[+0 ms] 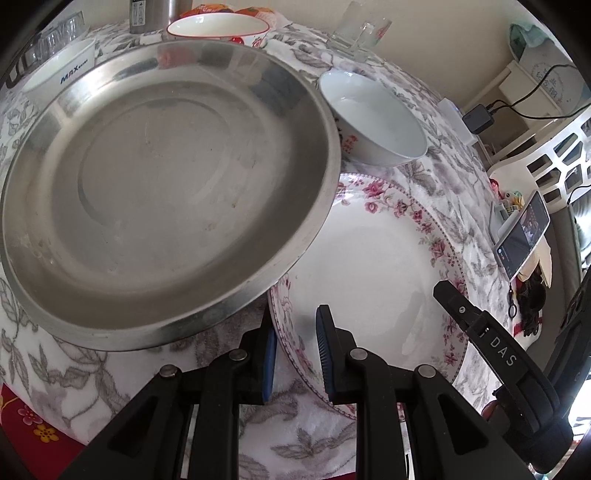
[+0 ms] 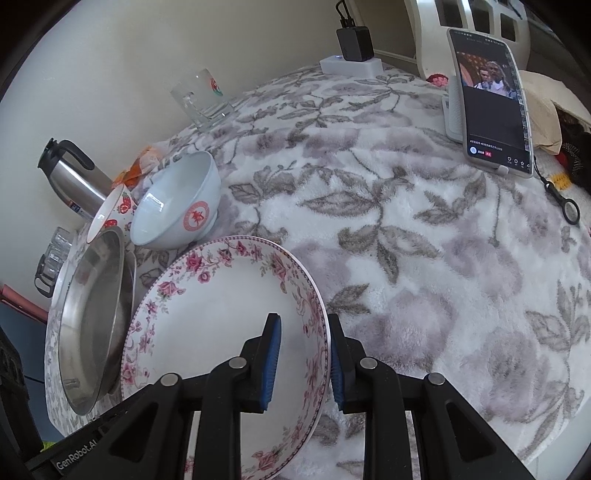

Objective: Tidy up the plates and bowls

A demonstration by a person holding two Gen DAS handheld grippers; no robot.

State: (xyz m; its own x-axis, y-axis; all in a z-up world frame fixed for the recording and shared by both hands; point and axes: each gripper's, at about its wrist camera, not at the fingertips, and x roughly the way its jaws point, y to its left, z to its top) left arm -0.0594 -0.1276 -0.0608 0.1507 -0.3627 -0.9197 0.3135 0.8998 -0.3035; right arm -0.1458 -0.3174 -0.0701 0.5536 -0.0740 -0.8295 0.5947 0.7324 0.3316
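A white floral plate (image 1: 369, 266) (image 2: 221, 306) with a pink flower border lies low over the leaf-patterned cloth. My left gripper (image 1: 297, 352) is shut on its near-left rim, blue pads on either side. My right gripper (image 2: 304, 360) is shut on the opposite rim, and its black finger (image 1: 448, 295) shows at the plate's right edge in the left wrist view. A large steel plate (image 1: 166, 192) (image 2: 96, 321) sits to the left, its rim overlapping the floral plate's edge. A white bowl with a red emblem (image 1: 373, 118) (image 2: 177, 206) stands just behind.
Further back are a red-rimmed bowl (image 1: 218, 27) (image 2: 110, 210), a white bowl marked MAX (image 1: 59, 66), a glass mug (image 1: 358, 33) (image 2: 201, 99) and a steel thermos (image 2: 74, 177). A propped phone (image 2: 491, 99) and a charger (image 2: 352, 42) stand at the far right. Bare cloth (image 2: 424, 277) lies right of the floral plate.
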